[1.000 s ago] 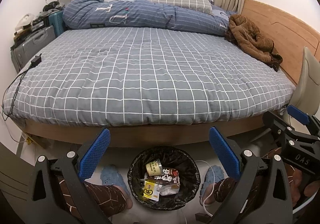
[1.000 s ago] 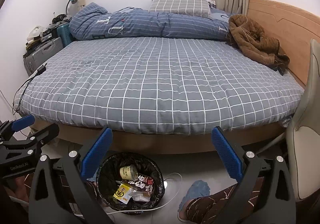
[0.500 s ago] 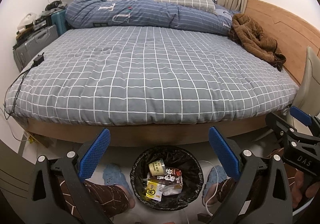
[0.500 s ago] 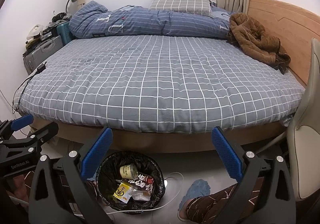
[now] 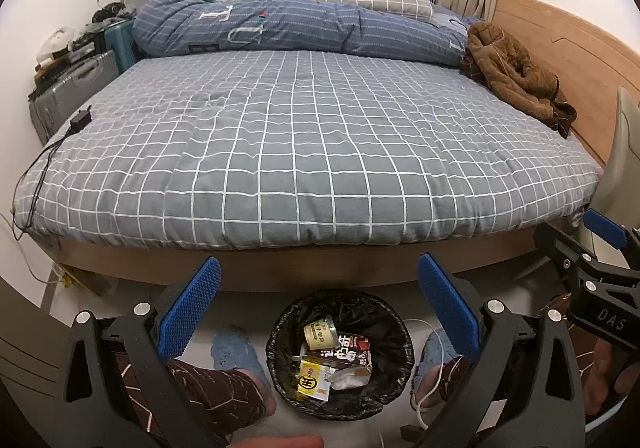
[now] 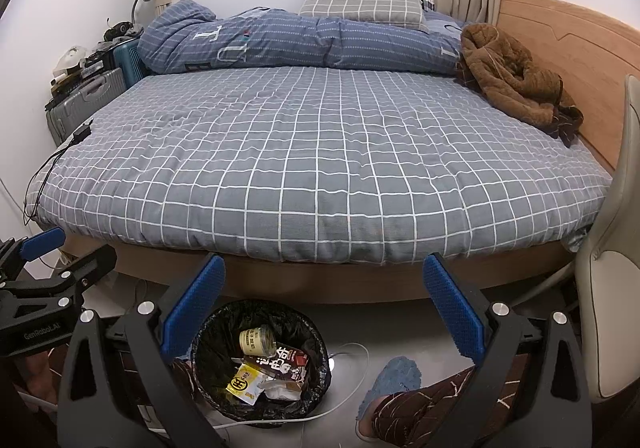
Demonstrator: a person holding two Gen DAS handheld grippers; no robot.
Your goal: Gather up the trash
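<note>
Fingers (image 5: 188, 312) wide apart above bin (image 5: 280, 368).

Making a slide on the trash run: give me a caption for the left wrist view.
Open left claw hovers over a lined trash bin holding a carton and wrappers, at the foot of a checked bed.

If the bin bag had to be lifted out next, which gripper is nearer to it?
Probably the left gripper: the trash bin sits centred between its open fingers. For the right gripper, also open, it lies off to the left.

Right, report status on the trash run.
Both grippers open, empty: left, right. Bin on floor by bed, holds carton, cup, wrapper. Nothing blocking the bin.
</note>
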